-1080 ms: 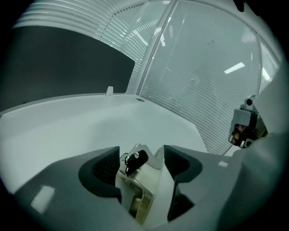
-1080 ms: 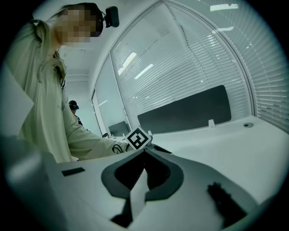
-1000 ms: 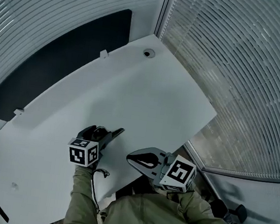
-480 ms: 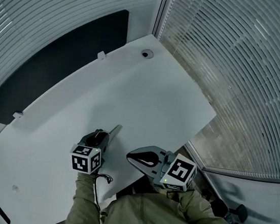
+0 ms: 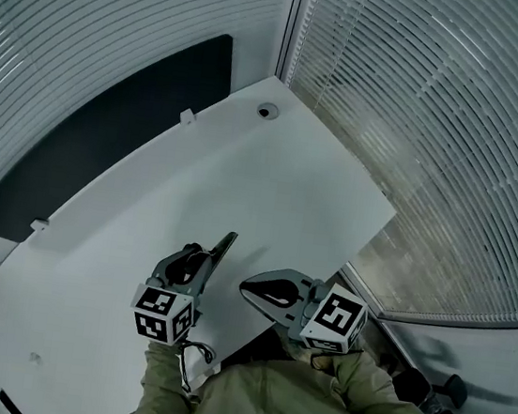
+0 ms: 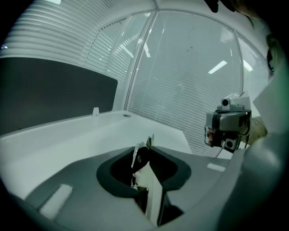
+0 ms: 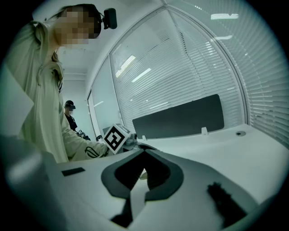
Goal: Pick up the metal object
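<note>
Left gripper view shows the left claw (image 6: 145, 173), its jaws just closed in, pinching the thin metal strip (image 6: 137, 155) above the table (image 5: 271, 184); it looks light, stiff and slippery, so grip its flat sides.

Office workstation. White desk (image 5: 271, 184) set into a corner between 2 walls covered by horizontal slatted blinds (image 5: 458, 133). Dark screen panel (image 5: 108, 134) along the desk's far left edge, with 2 small white clips (image 5: 187, 116) on that edge. Round cable grommet (image 5: 268, 111) just inside the desk's far corner. Long strip lights (image 7: 223, 16) bright at the top of the right gripper view. Second person (image 7: 70, 115) in the background of that view, beside tall glazed partitions.
</note>
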A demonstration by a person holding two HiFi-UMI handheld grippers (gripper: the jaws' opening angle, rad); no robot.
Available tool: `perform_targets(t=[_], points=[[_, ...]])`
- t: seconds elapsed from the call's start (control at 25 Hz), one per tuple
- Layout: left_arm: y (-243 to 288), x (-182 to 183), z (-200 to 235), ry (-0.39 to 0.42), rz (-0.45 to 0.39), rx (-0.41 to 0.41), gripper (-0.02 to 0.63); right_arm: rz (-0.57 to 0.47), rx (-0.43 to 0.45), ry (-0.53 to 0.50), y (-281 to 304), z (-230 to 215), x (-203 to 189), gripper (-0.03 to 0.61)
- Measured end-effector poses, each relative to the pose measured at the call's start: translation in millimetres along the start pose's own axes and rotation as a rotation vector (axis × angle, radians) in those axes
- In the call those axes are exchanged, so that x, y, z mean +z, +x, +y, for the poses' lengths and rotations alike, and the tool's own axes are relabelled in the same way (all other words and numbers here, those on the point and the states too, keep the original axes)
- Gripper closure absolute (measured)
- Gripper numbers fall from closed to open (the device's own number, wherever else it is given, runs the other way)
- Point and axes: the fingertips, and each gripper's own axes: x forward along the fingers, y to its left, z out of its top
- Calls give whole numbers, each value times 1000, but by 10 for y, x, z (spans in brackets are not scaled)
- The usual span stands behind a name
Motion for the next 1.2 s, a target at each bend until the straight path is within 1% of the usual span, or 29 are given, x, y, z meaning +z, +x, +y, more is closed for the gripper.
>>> perform_targets(t=[0.2, 0.44, 0.6, 0.76, 0.92, 1.04, 1.2], points=[[-268, 209, -200, 52, -83, -36, 517, -23, -48, -22, -22, 100, 73, 575], [-537, 284, -427, 92, -156, -84, 517, -25, -110, -44, -78, 229, 9, 575], [-646, 303, -620, 129, -184, -96, 517, -39, -130, -66, -176, 336, -26, 575], [-782, 314, -777, 179, -201, -101, 517, -67, -145, -92, -262, 452, 19, 575], [-988, 311, -1001, 213, -231, -103, 517, -100, -155, -112, -411, 651, 54, 575], [-1148, 251, -1226, 240, -241, -99, 517, -131, -165, -107, -573, 827, -11, 575], [-1361, 96, -1555, 248, -252, -105, 515, -157, -183, -110, -828, 1147, -116, 575]])
